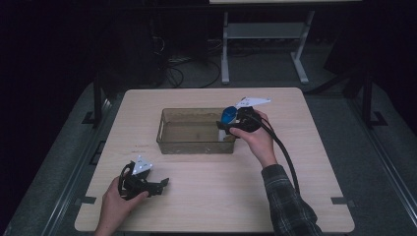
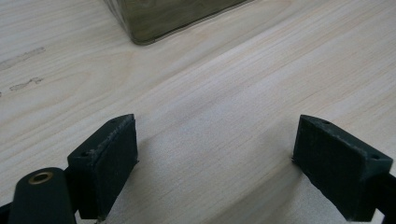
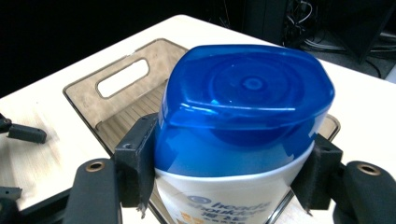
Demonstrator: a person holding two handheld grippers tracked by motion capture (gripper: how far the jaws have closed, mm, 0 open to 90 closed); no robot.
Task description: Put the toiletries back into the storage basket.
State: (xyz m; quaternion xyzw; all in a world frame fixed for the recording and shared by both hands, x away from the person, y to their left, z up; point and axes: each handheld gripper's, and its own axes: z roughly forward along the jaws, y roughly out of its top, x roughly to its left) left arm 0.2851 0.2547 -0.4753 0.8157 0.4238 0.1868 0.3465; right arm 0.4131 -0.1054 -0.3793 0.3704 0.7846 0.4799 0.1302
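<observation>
Right hand-held gripper clamps the blue-capped bottle between its jaws above the bin.

High view above the table; 2 close claw-mounted views, tinted bin shared.

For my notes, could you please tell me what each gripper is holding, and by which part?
The right gripper holds a white bottle just below its blue cap, over the bin. The left gripper holds nothing.
</observation>
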